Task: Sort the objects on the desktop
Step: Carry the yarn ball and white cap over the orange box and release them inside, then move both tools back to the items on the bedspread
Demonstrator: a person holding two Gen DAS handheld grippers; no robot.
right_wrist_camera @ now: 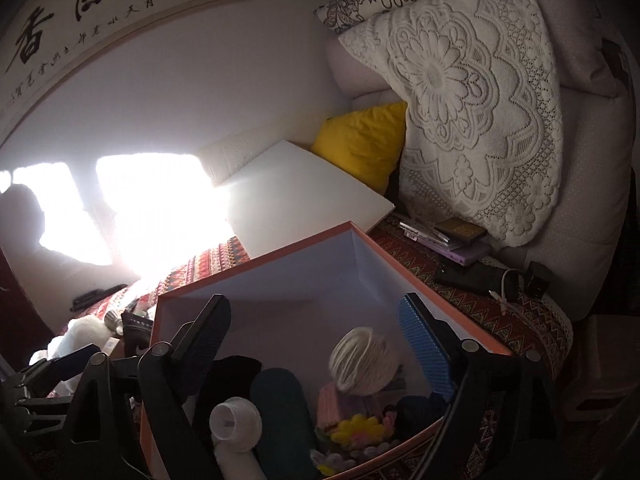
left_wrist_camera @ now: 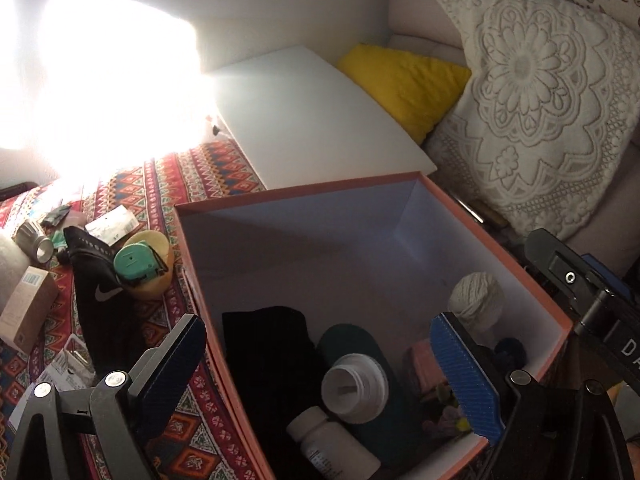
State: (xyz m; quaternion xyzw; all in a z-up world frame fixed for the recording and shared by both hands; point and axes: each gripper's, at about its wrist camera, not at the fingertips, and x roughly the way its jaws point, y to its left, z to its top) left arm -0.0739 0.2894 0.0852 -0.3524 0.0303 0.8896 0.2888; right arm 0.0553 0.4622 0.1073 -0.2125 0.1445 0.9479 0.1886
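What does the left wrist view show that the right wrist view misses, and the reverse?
Left wrist only: the green tape measure, the cardboard carton and a pill bottle in the box.
Right wrist only: the calligraphy scroll, the phone and the yellow flower.
Both: the orange box, yarn ball and yellow cushion.

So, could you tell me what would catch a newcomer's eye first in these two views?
First, the large orange-rimmed cardboard box with its white inside, set on the red patterned tablecloth; a ball of cream yarn and an open white plastic jar lie in it. Behind it, blown-out window glare floods the left, and a bright yellow cushion leans beside a cream lace pillow. Both claws, left and right, hang open over the box.
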